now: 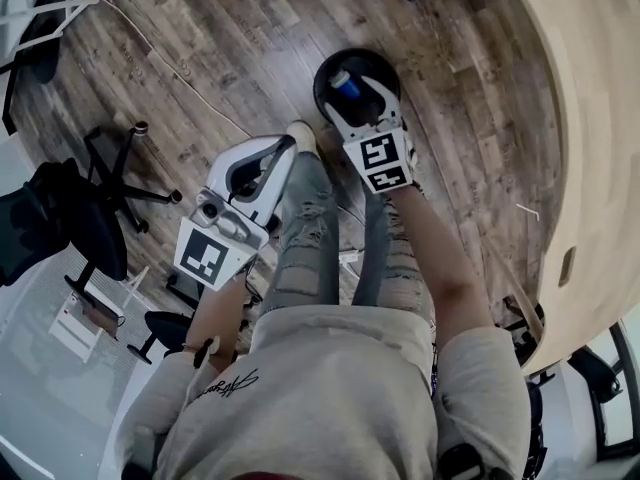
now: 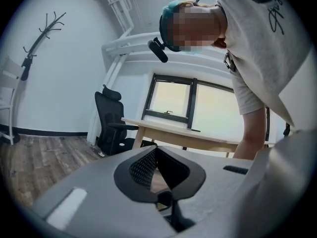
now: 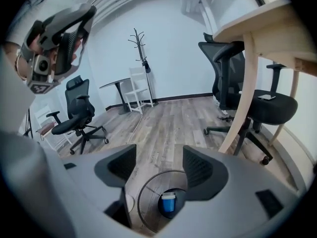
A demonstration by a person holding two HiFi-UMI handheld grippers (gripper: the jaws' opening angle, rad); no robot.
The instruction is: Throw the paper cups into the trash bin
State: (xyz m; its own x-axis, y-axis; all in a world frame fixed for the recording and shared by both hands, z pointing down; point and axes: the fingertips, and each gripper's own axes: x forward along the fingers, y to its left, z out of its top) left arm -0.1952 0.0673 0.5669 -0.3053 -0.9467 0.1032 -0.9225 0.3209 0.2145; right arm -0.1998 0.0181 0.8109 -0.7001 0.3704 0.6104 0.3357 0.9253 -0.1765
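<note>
Far left in the head view there's a black office chair (image 1: 68, 226) on the wood floor (image 1: 200, 48). Next over, the left gripper (image 1: 288, 150) hangs by the person's ripped jeans (image 1: 305, 230). Its own view shows the left gripper (image 2: 157, 155) clenched, pad tips touching, with nothing in there. The marker cube (image 1: 212, 253) only has a black-and-white square code, no text. There's some script print on the grey sweatshirt (image 1: 330, 388), but it's too small for me to read.

The right gripper (image 1: 360, 90) sits right over the round black trash bin (image 1: 324, 76). It's released: the right gripper (image 3: 159, 168) has its jaws wide apart and holds nothing. Straight below, a blue paper cup (image 3: 168, 202) sits inside the bin (image 3: 141, 202). It's visible from the head view too (image 1: 346, 86). A pale wooden table (image 1: 590, 148) curves along the right edge.
</note>
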